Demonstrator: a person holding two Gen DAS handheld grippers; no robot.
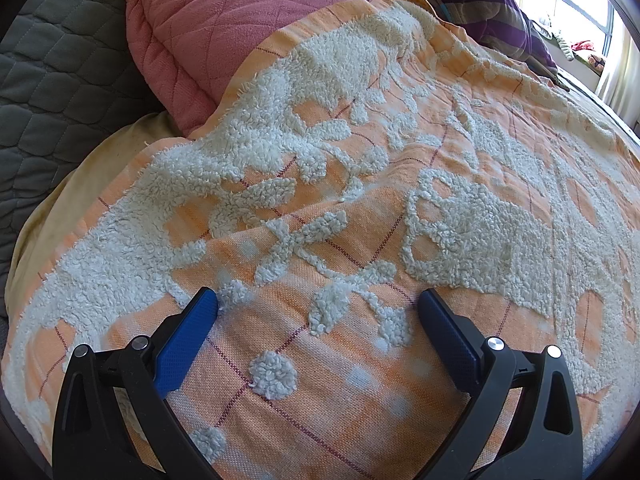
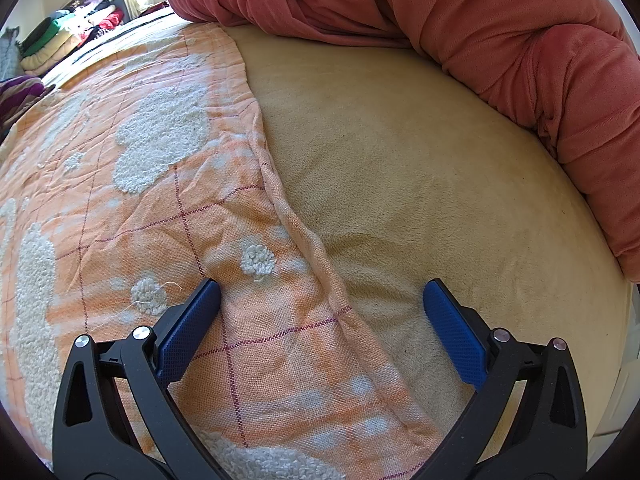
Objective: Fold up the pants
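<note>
No pants show in either view. My left gripper [image 1: 318,300] is open and empty, its blue pads wide apart just above an orange bedspread [image 1: 360,216] with white tufted patterns. My right gripper [image 2: 320,292] is open and empty too, over the edge of the same bedspread [image 2: 248,280], where it meets a tan sheet [image 2: 420,200].
A pink quilted blanket [image 1: 224,16] and a grey quilted cover [image 1: 56,80] lie at the left view's back left. A rolled pink blanket [image 2: 500,40] borders the tan sheet. A purple striped cloth [image 1: 492,4] and stacked folded clothes [image 2: 68,40] sit near the windows.
</note>
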